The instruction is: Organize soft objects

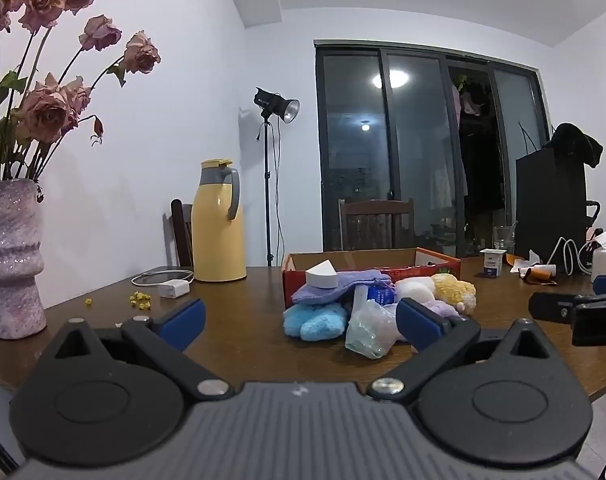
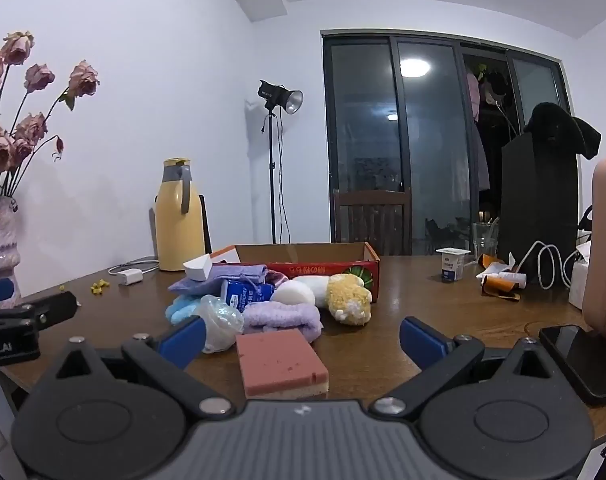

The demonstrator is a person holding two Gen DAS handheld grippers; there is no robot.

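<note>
Shining evenly and softly from overhead, reflecting as a bright disc in the dark glass door [image 1: 387, 148]. Glinting faintly off the tabletop [image 2: 415, 300]. Bending straight lines at fisheye edges, darkening corners. Staying sharp throughout.

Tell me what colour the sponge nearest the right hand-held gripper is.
The sponge is dusty pink on top with a yellow layer beneath, clearest in the right wrist view.

I can read little here. In my right wrist view, the left gripper [image 2: 7, 328] at the left edge bears the cut-off white letters "obot.AI". In my left wrist view, the right gripper [image 1: 579, 316] at the right edge shows one white "D". Print on the red cardboard box [image 2: 335, 270] and blue packet [image 2: 245, 297] is too small to read.
</note>
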